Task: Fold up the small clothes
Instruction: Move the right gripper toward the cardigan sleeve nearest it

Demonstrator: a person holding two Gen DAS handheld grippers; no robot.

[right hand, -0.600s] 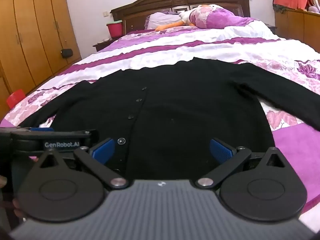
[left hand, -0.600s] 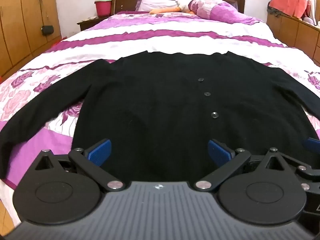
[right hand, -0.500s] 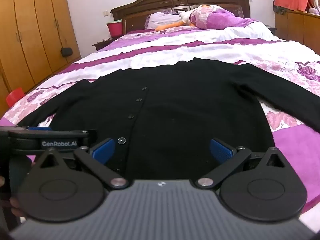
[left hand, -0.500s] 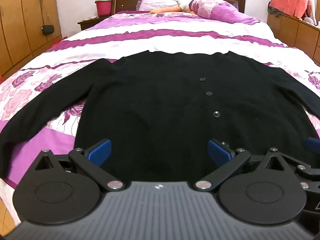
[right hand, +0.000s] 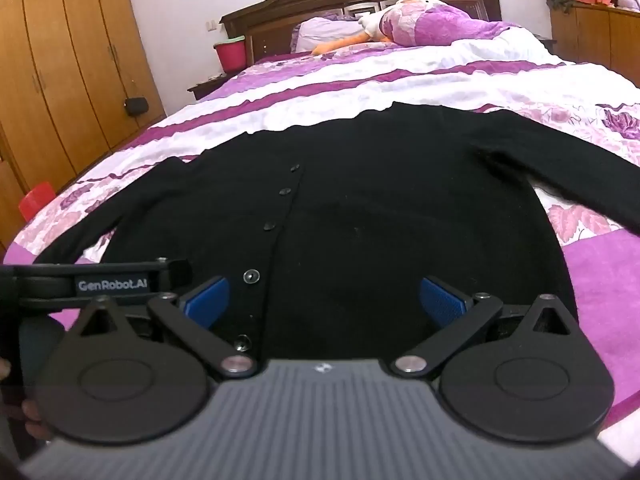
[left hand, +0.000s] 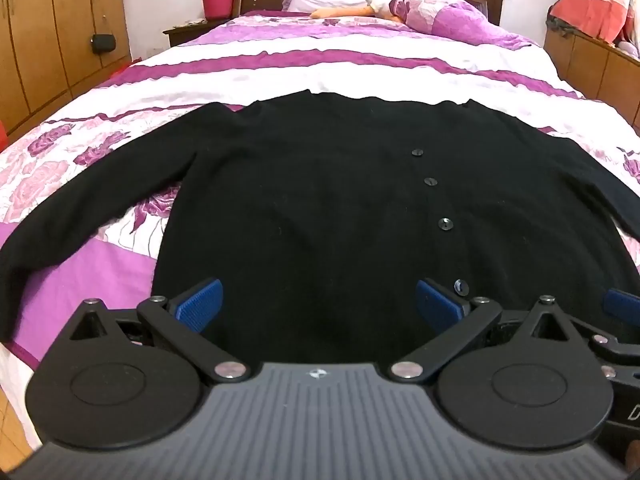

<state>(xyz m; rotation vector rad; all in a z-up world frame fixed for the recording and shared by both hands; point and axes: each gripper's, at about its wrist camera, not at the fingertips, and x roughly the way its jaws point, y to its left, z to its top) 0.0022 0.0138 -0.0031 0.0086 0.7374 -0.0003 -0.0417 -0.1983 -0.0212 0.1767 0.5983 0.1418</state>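
A black buttoned cardigan point(left hand: 320, 200) lies flat on the bed with both sleeves spread out; it also shows in the right wrist view point(right hand: 380, 208). Its hem is nearest me. My left gripper point(left hand: 318, 304) is open and empty, hovering over the hem left of the button line. My right gripper point(right hand: 326, 300) is open and empty over the hem right of the buttons. The left gripper's body point(right hand: 108, 284) shows at the left of the right wrist view.
The bed has a purple and white floral cover point(left hand: 320, 64). Pillows and a stuffed toy point(left hand: 420, 12) lie by the wooden headboard. A red bucket point(left hand: 218, 0) stands on a nightstand. Wooden wardrobes point(right hand: 60, 80) line the left; cabinets point(left hand: 592, 64) line the right.
Both grippers have tilted and shifted slightly over the hem; the view has lifted a little. The cardigan has not moved and both grippers stay open.
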